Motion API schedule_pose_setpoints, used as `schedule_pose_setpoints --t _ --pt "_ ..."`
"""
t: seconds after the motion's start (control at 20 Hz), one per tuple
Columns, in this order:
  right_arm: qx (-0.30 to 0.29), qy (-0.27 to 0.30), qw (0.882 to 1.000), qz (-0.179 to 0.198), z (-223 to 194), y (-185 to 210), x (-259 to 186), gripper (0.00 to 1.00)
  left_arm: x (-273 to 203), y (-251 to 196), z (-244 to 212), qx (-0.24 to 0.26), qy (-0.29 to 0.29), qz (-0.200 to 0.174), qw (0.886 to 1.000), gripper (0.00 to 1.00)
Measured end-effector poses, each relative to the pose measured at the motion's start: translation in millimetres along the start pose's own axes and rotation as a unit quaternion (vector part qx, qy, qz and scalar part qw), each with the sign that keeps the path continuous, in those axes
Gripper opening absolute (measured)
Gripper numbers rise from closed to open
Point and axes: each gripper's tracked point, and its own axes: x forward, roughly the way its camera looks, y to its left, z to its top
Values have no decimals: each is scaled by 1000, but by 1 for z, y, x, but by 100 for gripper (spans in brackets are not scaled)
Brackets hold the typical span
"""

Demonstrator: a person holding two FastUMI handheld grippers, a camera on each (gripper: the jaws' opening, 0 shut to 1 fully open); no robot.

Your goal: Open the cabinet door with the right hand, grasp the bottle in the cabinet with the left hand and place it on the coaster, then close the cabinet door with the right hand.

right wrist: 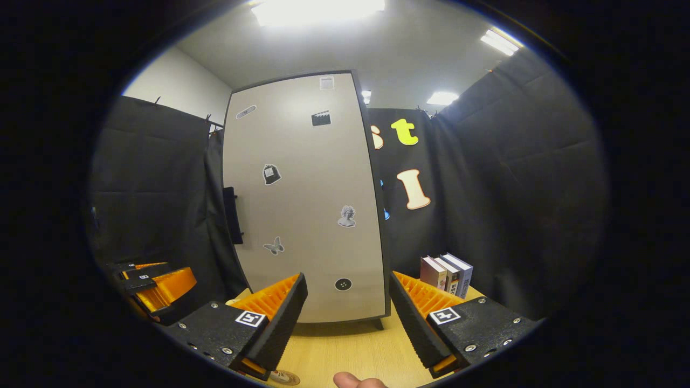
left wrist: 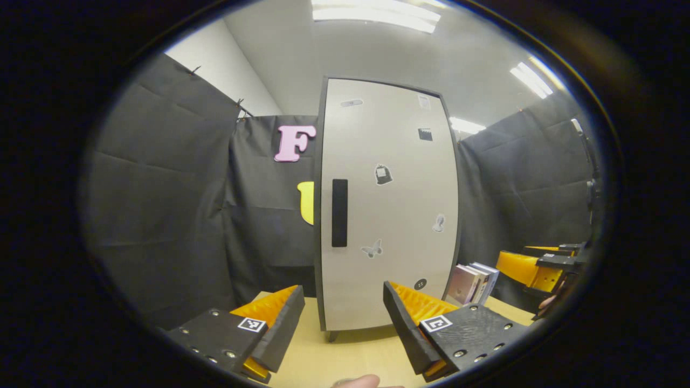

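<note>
Black cloth walls close in the wooden table [left wrist: 345,355] on both sides. The cabinet door [left wrist: 388,205] stands shut before you, its dark handle [left wrist: 339,213] along the left edge. Your left gripper [left wrist: 345,323] and right gripper [right wrist: 347,318] both hover with fingers spread, grasping nothing, short of the door. Books [right wrist: 447,275] stand just right of the cabinet.

Cabinet door [left wrist: 388,205] smooth, matt, laminate-like, with a matt dark handle [left wrist: 339,213] at its left edge and flat paper-like stickers [left wrist: 383,174]. Table [left wrist: 345,355] under the cabinet: pale wood-look, smooth, slight sheen. Books [left wrist: 473,283] right of the cabinet: glossy card covers.
</note>
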Motion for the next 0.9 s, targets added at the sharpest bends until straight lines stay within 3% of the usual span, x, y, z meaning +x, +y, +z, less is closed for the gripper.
schedule_pose_setpoints --t 0.05,0.9 --pt "1 3 1000 -2 -1 0 0 94 0 2 0 3 1 3 1000 88" --pt "3 7 1000 -1 2 -4 -3 94 -6 -1 3 17 -2 9 1000 86"
